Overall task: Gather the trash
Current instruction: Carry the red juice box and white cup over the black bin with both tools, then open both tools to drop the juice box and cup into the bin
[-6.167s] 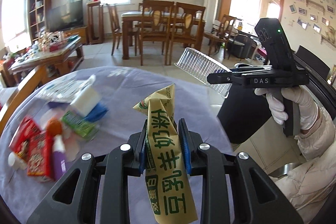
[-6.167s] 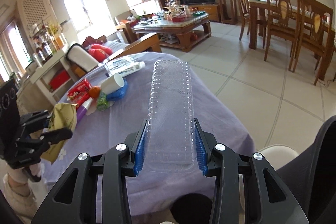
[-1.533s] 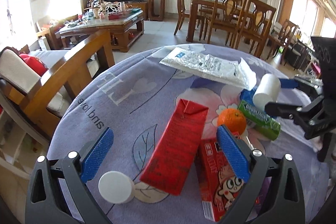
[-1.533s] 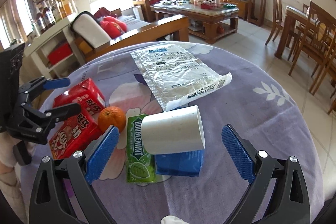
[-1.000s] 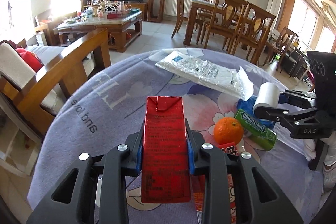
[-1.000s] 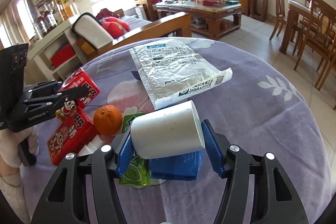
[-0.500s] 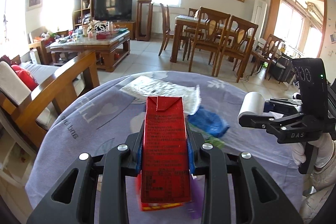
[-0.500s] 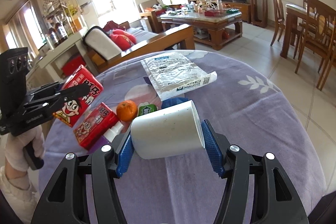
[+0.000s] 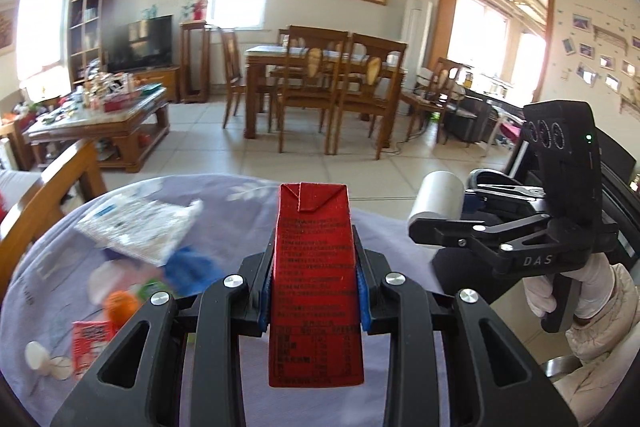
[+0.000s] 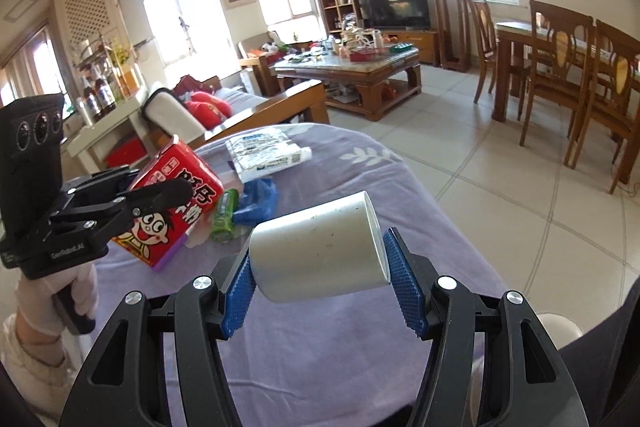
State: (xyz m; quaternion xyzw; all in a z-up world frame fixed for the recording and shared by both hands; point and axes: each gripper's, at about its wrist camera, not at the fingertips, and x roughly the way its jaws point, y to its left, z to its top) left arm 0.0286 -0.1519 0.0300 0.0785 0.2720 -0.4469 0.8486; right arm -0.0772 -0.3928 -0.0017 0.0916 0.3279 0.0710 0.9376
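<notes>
Both pickups are complete since a second and a half ago, when my grippers stood spread over the pile. My left gripper [image 9: 316, 291] now pinches the red rectangular drink carton [image 9: 314, 279] by its flat sides, upright and lifted clear of the round desk with the lilac floral cloth [image 10: 360, 339]. My right gripper [image 10: 320, 287] clamps the white paper cup [image 10: 320, 247] lying sideways between its blue pads. Both items have been carried off the pile toward the desk's near edge. Left behind on the cloth: the silver foil pouch [image 10: 266, 149], the blue crumpled wrapper [image 10: 258, 201], the green gum pack [image 10: 224, 213] and the orange fruit [image 9: 120, 301]. In my judgement, both loads are in transit to a bin I cannot see; further trips remain.
</notes>
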